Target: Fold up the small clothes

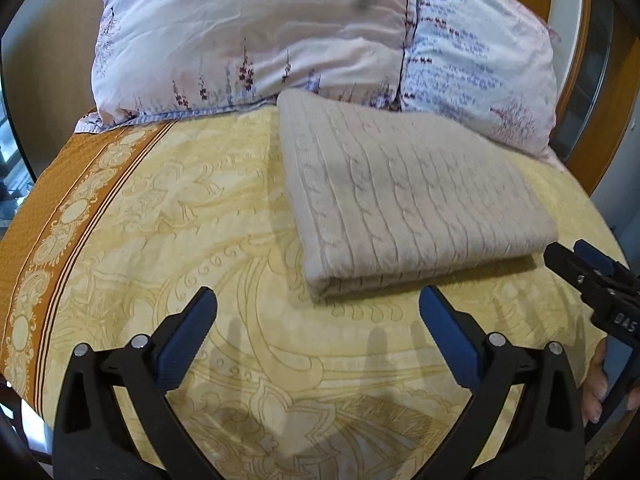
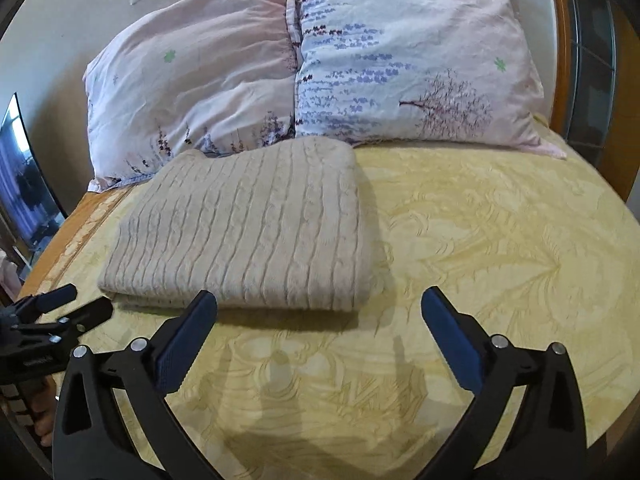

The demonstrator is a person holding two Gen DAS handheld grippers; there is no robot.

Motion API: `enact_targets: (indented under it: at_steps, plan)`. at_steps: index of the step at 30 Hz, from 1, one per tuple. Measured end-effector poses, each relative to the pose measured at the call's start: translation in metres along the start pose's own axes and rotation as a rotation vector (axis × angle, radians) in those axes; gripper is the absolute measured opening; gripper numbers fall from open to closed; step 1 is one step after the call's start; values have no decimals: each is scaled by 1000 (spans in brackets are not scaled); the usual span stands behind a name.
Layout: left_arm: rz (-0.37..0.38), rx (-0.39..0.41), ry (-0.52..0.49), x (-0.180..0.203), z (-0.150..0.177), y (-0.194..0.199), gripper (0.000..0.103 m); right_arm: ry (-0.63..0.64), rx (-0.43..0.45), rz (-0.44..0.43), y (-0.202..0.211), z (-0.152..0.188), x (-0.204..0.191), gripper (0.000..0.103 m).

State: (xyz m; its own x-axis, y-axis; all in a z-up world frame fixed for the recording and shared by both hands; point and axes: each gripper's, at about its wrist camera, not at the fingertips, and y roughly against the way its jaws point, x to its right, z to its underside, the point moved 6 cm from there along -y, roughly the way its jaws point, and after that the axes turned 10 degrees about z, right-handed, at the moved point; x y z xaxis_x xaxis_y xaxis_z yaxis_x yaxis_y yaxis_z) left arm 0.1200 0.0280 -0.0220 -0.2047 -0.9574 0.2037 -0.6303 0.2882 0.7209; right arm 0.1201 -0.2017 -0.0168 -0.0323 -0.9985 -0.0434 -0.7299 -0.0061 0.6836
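Pillows touching folded beige sweater on yellow bedspread, left gripper and right gripper wide open, empty

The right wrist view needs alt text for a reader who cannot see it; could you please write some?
A folded beige knit sweater lies on a yellow patterned bedspread, its far edge against two floral pillows. The right gripper is open just short of the sweater, nothing between its fingers. The left gripper shows at the left edge, also open.
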Motion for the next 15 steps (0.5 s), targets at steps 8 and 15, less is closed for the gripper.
enact_targets:
  at_steps: [8, 15]
  plan:
    - [-57, -66, -13, 1, 9, -11, 101, 60, -74, 63, -14, 15, -15, 102]
    - [-75, -111, 3, -3, 13, -20, 101, 81, -121, 88, -23, 25, -24, 102]
